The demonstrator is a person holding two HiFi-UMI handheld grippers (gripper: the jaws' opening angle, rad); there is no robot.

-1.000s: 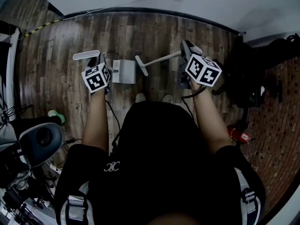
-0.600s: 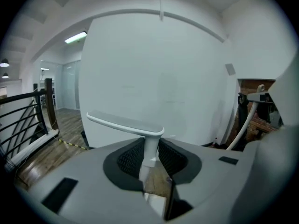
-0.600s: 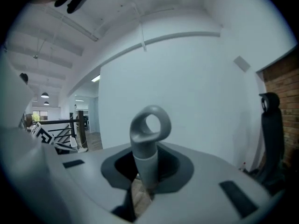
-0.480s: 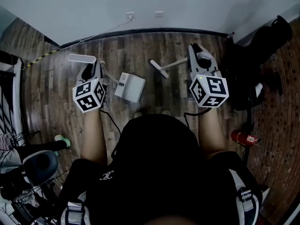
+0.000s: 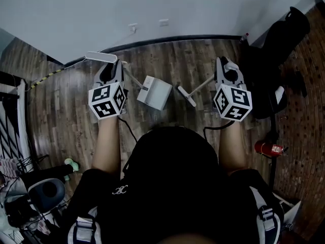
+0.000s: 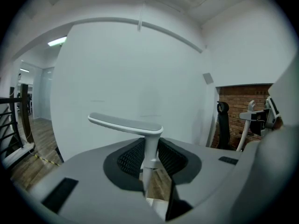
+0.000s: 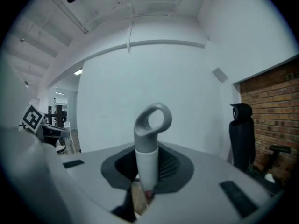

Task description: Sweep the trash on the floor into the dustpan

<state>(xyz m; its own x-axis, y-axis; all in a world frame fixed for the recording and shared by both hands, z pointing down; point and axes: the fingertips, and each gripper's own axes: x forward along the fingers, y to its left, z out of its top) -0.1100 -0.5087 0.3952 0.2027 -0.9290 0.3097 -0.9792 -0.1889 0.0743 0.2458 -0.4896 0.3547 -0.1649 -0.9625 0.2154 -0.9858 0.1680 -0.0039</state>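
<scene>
A white dustpan (image 5: 155, 92) rests on the wooden floor ahead of me. Its long stem runs up to a T-shaped grip (image 5: 101, 57), (image 6: 126, 122). My left gripper (image 5: 110, 70), (image 6: 149, 164) is shut on that stem just below the grip. To the right of the dustpan lies the small broom head (image 5: 186, 96), with its white handle slanting up to my right gripper (image 5: 226, 70), (image 7: 147, 171). That gripper is shut on the handle under its grey loop end (image 7: 153, 120). No trash shows on the floor.
A white wall with a dark baseboard (image 5: 177, 38) runs close behind the dustpan. Black chairs and bags (image 5: 277, 60) crowd the right side, with a red fire extinguisher (image 5: 266, 148) below them. Equipment and cables (image 5: 40, 192) fill the lower left.
My head has lifted, so more wall shows. The dustpan has shifted right. The broom head has swung from behind the dustpan to level with its right side. Both grips are unchanged.
</scene>
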